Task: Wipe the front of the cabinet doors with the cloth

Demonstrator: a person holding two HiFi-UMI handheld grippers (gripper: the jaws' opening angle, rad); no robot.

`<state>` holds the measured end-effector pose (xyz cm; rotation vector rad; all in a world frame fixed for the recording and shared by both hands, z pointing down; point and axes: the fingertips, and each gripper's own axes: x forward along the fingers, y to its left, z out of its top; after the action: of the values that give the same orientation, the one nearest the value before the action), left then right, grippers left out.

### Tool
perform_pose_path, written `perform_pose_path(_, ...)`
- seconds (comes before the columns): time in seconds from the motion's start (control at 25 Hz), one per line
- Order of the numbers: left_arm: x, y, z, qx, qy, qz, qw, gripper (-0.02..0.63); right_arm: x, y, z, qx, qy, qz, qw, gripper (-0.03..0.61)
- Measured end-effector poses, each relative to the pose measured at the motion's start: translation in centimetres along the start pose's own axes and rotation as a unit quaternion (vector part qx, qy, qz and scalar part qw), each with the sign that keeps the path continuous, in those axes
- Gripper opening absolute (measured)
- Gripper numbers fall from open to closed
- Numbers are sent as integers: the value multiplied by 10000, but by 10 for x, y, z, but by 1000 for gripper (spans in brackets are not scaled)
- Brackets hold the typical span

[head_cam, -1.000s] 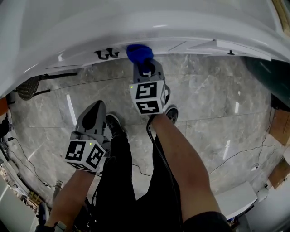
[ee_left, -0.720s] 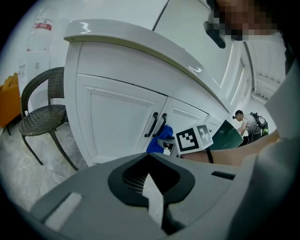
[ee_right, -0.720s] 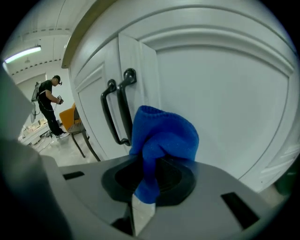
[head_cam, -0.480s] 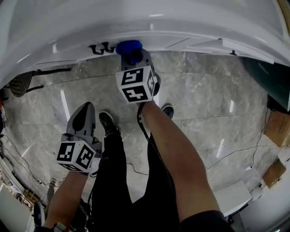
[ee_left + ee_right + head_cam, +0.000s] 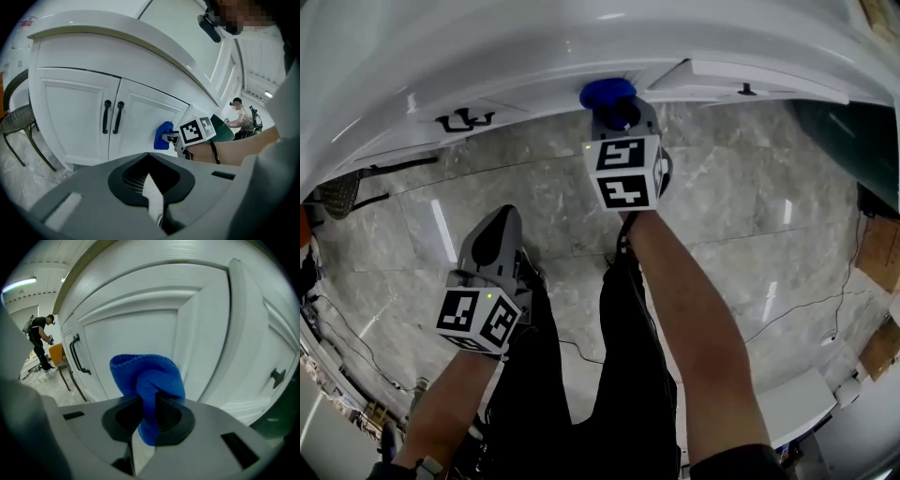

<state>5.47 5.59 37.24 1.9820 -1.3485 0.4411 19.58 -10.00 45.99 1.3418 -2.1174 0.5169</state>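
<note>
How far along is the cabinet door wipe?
Done: can't tell, no wipe marks show. In hand: right gripper holds the blue cloth at the door panel beside the black handles. Left: other doors, presumably; left gripper hangs shut, empty.

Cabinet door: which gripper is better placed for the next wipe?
Right: the right gripper holds the blue cloth at the cabinet door; the left gripper hangs back, jaws shut, empty.

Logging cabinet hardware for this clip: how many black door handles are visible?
3. Two handles sit side by side left of the blue cloth; a third handle is to its right. More may be hidden.
</note>
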Motion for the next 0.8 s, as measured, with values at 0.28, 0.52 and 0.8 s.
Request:
perform_pose_path(0.28, 11, -28, -15, 108, 176, -149, 9997, -2, -29, -58, -11, 124, -64, -525, 9985, 51)
perform_pose_path(0.52, 1, -26, -13, 90, 144, -221, 9996, -2, -29, -48, -20, 180, 51, -582, 9981, 51)
perform_pose_path(0.8, -32, 21, -5, -82, -2, -113, 9999, -2, 22, 92, -28, -11, 211, 332, 9992, 51)
